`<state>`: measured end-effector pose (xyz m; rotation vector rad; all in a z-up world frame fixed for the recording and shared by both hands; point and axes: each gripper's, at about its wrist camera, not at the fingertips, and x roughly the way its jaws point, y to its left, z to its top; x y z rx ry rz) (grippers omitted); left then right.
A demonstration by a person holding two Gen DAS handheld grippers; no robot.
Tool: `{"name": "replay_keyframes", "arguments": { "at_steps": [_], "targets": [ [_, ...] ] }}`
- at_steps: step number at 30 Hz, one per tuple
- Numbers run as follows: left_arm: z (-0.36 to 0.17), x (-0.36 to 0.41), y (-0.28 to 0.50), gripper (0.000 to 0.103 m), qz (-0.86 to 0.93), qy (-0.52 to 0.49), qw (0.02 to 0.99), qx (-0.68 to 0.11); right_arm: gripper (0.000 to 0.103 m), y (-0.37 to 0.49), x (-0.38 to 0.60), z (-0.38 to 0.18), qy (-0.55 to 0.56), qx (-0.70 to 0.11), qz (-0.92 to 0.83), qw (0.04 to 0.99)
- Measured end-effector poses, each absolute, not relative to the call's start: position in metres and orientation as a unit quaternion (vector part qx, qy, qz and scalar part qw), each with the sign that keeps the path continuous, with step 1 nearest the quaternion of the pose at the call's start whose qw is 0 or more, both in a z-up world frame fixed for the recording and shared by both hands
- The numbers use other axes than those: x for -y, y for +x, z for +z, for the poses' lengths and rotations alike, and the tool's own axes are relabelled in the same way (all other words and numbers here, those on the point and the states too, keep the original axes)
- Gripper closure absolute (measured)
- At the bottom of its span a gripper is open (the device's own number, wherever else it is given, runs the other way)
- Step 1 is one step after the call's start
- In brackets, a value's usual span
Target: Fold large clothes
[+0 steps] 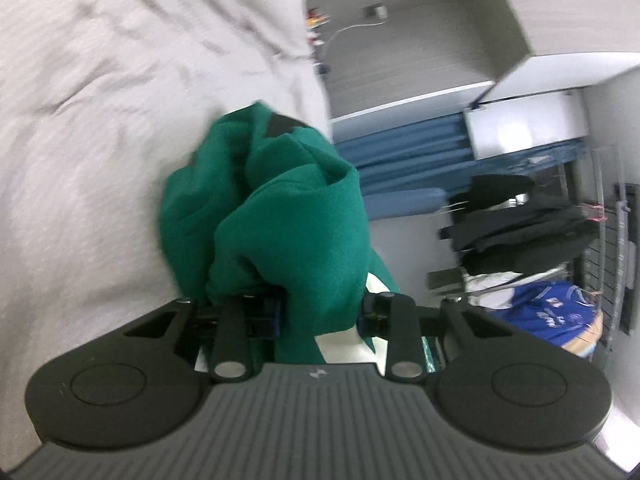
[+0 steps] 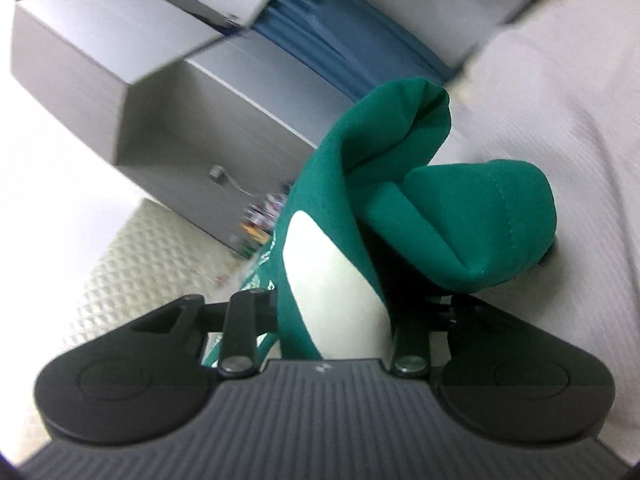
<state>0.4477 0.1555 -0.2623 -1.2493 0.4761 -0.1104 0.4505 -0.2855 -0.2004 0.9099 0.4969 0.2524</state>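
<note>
A green garment point(image 1: 280, 220) with white patches is bunched up and hangs lifted off the pale bed cover point(image 1: 100, 140). My left gripper point(image 1: 292, 144) is shut on a thick fold of it. The cloth wraps the fingers, and only a dark tip point(image 1: 280, 126) pokes out at the top. In the right wrist view the same green garment point(image 2: 460, 220) shows a white patch point(image 2: 328, 272) and a stitched hem. My right gripper point(image 2: 384, 216) is shut on another bunch of it, fingers buried in the folds. Both views are tilted sideways.
A grey cabinet point(image 1: 400, 40) stands beyond the bed, with a blue curtain point(image 1: 408, 160) beside it. Dark clothes point(image 1: 520, 220) and a blue jersey point(image 1: 552, 312) hang on a rack at the right. A white quilted mat point(image 2: 152, 248) lies left of the right gripper, bed cover point(image 2: 560, 120) to its right.
</note>
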Motion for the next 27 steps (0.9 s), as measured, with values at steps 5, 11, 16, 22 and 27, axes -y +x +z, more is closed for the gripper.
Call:
{"name": "replay_keyframes", "arguments": {
  "at_steps": [5, 11, 16, 22, 27],
  "targets": [
    [-0.278, -0.157, 0.447, 0.021, -0.049, -0.616, 0.748, -0.241, 0.023, 0.441, 0.301, -0.216, 0.471, -0.276, 0.074, 0.835],
    [-0.285, -0.165, 0.437, 0.000, -0.005, -0.643, 0.727, -0.243, 0.000, 0.417, 0.320, -0.229, 0.511, -0.289, -0.004, 0.809],
    [-0.290, -0.162, 0.460, 0.000, -0.016, -0.655, 0.712, -0.253, 0.000, 0.435, 0.334, -0.241, 0.562, -0.270, -0.021, 0.781],
    [-0.294, -0.159, 0.490, 0.000, -0.003, -0.636, 0.722, -0.271, 0.000, 0.484, 0.336, -0.268, 0.589, -0.280, -0.010, 0.758],
    [-0.300, -0.159, 0.505, 0.000, 0.007, -0.634, 0.726, -0.264, 0.000, 0.516, 0.323, -0.266, 0.555, -0.291, 0.024, 0.779]
  ]
}}
